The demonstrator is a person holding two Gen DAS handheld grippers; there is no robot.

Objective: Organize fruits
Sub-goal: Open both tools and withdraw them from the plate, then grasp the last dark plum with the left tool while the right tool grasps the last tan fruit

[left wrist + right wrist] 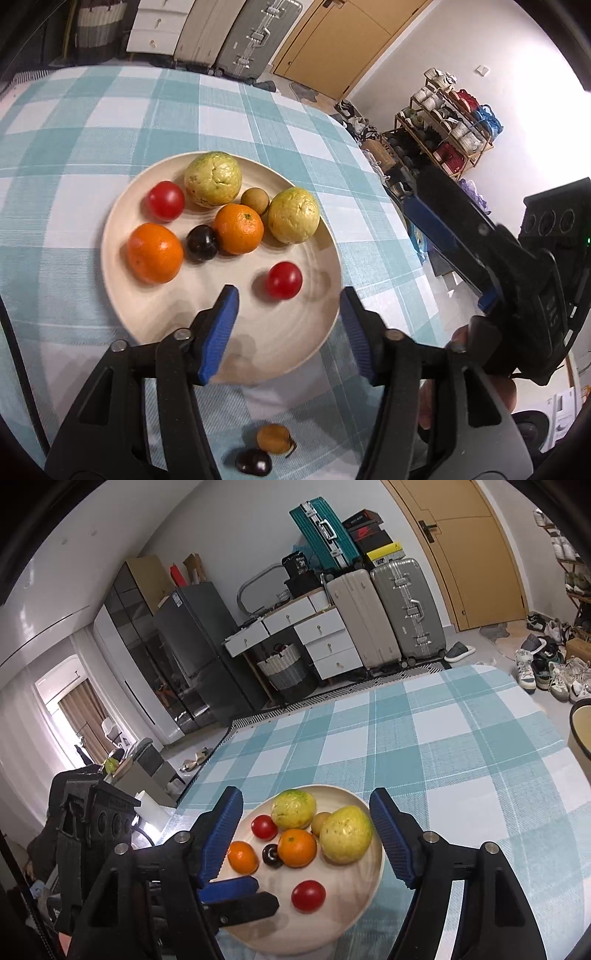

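A cream plate [258, 350] sits on the checked cloth and holds two yellow-green guavas [213, 178], two oranges [155, 253], two red tomatoes [283, 280], a dark plum [201, 243] and a small brown fruit [255, 200]. My left gripper [290, 306] hangs open over the plate's near edge, just behind a tomato, with nothing between its fingers. In the right wrist view my right gripper [306, 796] is open above the plate [332, 934], holding nothing. The left gripper's fingers [236, 886] reach over the plate's left side. A small orange-brown fruit [275, 438] and a dark fruit [254, 462] lie on the cloth.
The right gripper [436, 221] hangs past the table's right edge in the left wrist view. A bowl rim [581, 731] shows at the far right. Suitcases [402, 609], drawers, a door and a shoe rack [443, 122] stand beyond the table.
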